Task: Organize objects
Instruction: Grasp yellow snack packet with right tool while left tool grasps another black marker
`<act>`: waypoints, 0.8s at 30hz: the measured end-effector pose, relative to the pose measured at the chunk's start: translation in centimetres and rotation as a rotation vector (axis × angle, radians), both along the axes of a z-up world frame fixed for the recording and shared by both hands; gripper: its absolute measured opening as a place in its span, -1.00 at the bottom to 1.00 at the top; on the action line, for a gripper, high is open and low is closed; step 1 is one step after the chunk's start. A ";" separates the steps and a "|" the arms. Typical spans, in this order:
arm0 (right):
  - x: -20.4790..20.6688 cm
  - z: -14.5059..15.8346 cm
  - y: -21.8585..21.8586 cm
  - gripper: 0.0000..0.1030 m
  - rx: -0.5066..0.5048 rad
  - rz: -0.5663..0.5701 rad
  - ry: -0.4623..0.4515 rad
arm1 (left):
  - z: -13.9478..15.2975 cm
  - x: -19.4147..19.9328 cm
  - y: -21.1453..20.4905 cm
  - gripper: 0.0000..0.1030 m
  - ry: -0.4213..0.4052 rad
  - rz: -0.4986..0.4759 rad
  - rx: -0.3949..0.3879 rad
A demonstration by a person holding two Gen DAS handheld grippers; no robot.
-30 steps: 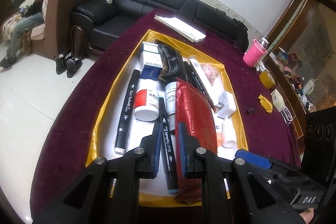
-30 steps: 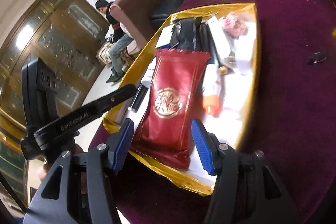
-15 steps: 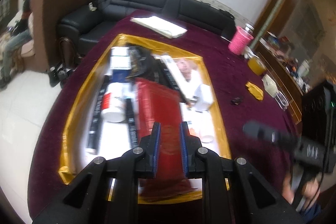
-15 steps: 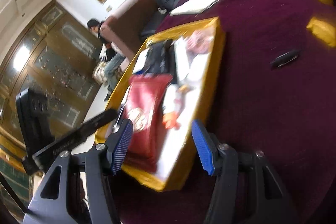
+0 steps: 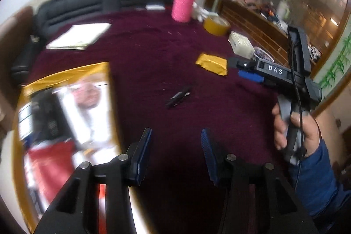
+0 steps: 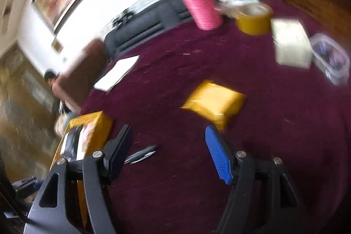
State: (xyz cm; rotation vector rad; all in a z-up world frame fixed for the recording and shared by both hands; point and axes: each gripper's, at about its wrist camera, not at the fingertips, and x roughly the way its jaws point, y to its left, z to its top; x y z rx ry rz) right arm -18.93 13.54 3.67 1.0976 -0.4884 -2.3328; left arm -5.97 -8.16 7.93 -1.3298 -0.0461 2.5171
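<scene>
Both of your grippers have swung right since a second ago, off the gold tray [image 5: 65, 71] and out over the maroon bench [image 5: 153, 58]. Your left gripper [image 5: 176, 155] no longer sits closed over the red pouch [image 5: 52, 166]; its fingers are spreading apart with nothing between them, only bare cloth below. That pouch lies in the near end of the tray, now at the left edge of the left wrist view, blurred among the other items. Your right gripper [image 6: 169, 152] is also widening, fingers apart and empty. Just beyond its right finger lies a small gold packet [image 6: 214, 100] on the cloth, and a dark clip [image 6: 141, 155] lies near its left finger. Farther off stand a pink cup [image 6: 201, 8] and a roll of yellow tape [image 6: 253, 19], side by side.
</scene>
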 end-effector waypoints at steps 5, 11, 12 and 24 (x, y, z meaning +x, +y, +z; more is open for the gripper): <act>-1.3 -1.7 2.8 0.31 -0.120 -0.032 -0.126 | -2.5 -5.6 3.3 -0.23 -0.059 -0.018 -0.095; -1.1 -1.0 3.0 0.31 -0.156 -0.046 -0.109 | -5.9 -9.7 3.9 -0.24 -0.122 -0.015 -0.179; -1.1 -1.0 3.2 0.31 -0.163 -0.045 -0.112 | -6.2 -10.1 4.0 -0.24 -0.128 -0.020 -0.169; -1.9 -1.3 4.2 0.31 -0.161 -0.073 -0.105 | -7.0 -7.6 5.4 -0.83 -0.117 0.086 -0.114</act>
